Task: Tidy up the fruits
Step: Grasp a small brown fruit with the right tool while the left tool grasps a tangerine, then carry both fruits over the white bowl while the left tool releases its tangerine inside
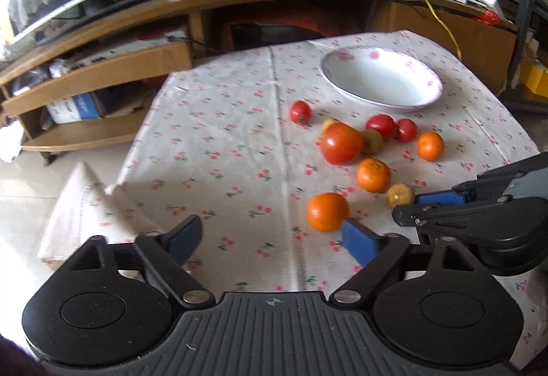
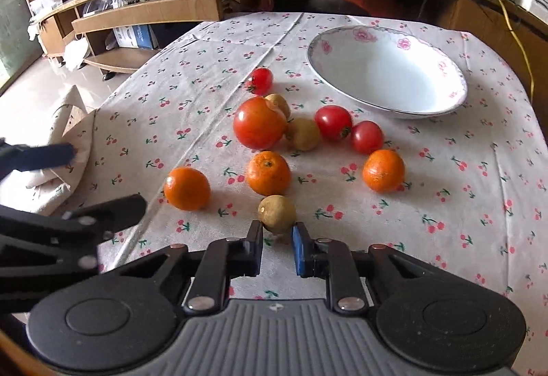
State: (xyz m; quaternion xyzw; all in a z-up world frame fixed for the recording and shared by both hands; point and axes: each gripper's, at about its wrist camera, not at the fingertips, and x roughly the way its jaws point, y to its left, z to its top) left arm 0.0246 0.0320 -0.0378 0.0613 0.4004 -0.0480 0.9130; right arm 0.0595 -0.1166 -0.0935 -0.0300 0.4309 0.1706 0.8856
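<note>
Stock on the cherry-print tablecloth [image 2: 445, 204]: one large tomato [image 2: 259, 123], three cherry tomatoes including one [image 2: 333, 122] nearest the bowl, three mandarins including one [image 2: 186, 188] at the left, and three small yellow-brown fruits are all lying loose, while the white floral bowl [image 2: 387, 74] is sitting empty behind them, so the sorting appears not yet begun. The right gripper [image 2: 277, 247] is hovering with jaws narrowly parted just before the nearest yellow-brown fruit [image 2: 276, 213], gripping nothing. The left gripper [image 1: 270, 239] is hanging spread wide above the cloth, its right pad [image 1: 359, 244] just beside that left mandarin [image 1: 327, 211].
</note>
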